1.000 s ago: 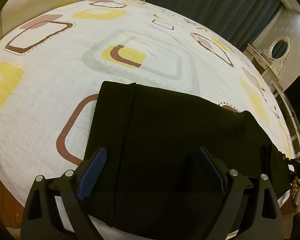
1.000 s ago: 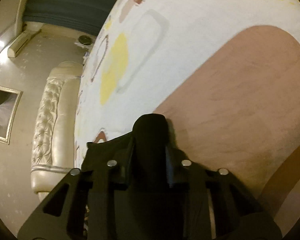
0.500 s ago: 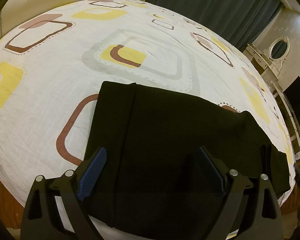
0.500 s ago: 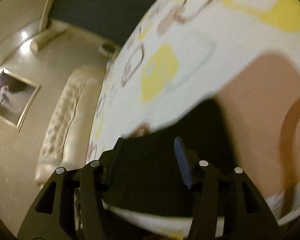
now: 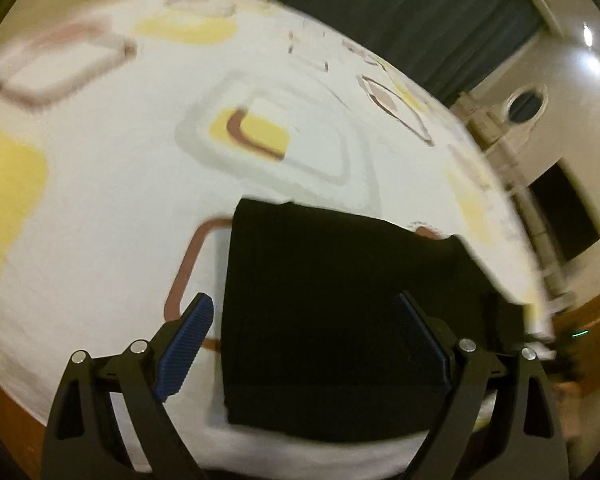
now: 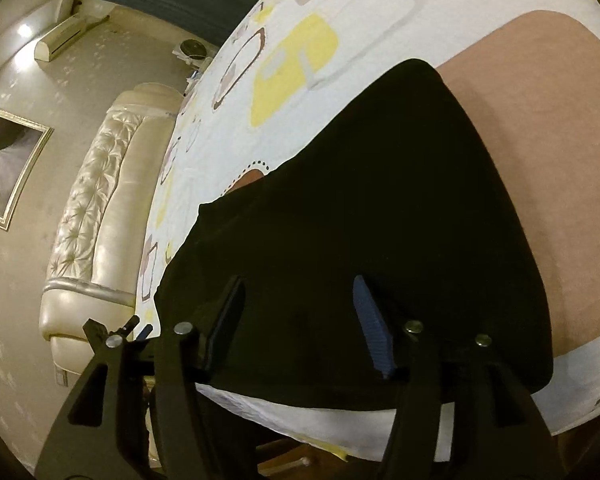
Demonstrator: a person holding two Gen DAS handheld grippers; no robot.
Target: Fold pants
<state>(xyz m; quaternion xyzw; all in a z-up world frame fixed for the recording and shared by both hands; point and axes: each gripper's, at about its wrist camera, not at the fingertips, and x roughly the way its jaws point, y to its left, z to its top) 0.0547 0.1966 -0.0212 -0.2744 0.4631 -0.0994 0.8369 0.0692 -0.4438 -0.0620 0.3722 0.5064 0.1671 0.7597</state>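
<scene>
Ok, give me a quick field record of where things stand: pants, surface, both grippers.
pants: black pants, folded to a flat block, lying near the bed's edge
surface: patterned bedsheet
left gripper: left gripper open, nothing between the pads, above the pants
right gripper: right gripper jaws opening, no cloth pinched between them
fold status: looks folded, neither gripper gripping

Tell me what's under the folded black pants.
The pants lie on the patterned bedsheet, over a brown rounded-square print whose outline runs beneath their edge. Whatever print lies under the rest stays hidden by the cloth.
</scene>
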